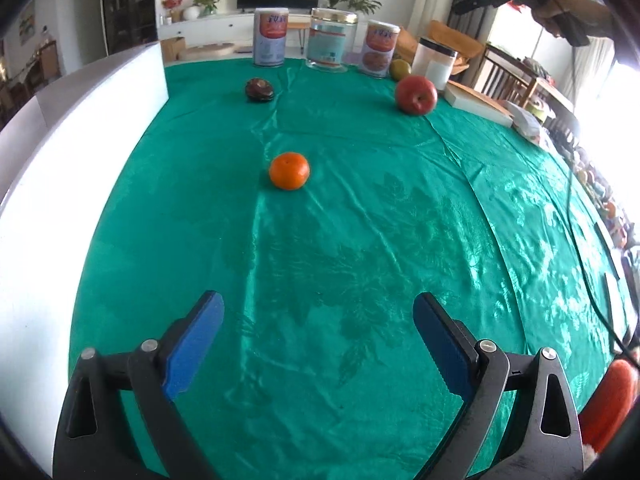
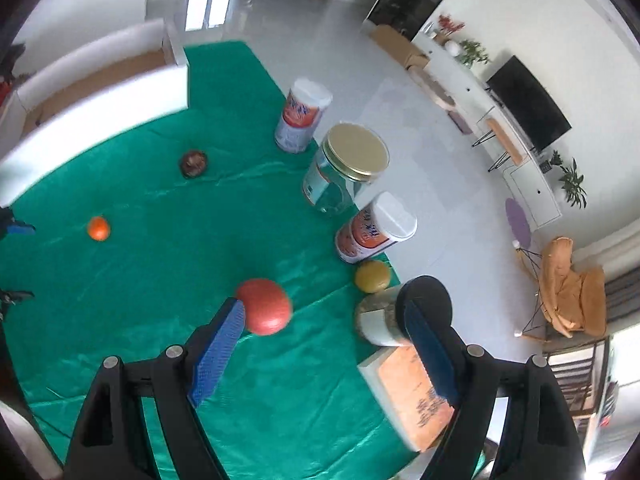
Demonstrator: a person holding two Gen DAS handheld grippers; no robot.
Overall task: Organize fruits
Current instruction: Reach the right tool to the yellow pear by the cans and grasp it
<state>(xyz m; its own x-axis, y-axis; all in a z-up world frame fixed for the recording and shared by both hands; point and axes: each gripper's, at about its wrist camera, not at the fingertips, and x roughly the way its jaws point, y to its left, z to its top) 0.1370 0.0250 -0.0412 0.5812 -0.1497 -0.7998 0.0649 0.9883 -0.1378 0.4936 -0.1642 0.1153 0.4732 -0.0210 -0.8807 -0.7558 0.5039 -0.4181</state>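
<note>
Green tablecloth (image 1: 360, 240) looking like glossy satin w/ creases, catching light. Glass jar (image 2: 340, 176) showing clear walls & shiny gold metal lid. Apple (image 1: 416, 95) gleaming smooth; gripper pads (image 1: 196, 344) looking matt, ribbed.

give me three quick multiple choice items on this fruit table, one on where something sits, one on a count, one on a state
1. Where is the yellow-green fruit?
A. beside the dark fruit
B. near the cloth's edge, by a labelled can
C. inside the glass jar

2. How many labelled cans with white lids stand on the green cloth?
A. one
B. two
C. four

3. How does the left gripper stand?
A. open, nothing between its fingers
B. shut on the orange
C. shut on the apple

Answers:
1 B: in the right wrist view it lies next to the nearer labelled can, far from the dark fruit.
2 B: one can on each side of the glass jar.
3 A: only cloth shows between its blue fingers; the orange and red apple lie well ahead.
</note>
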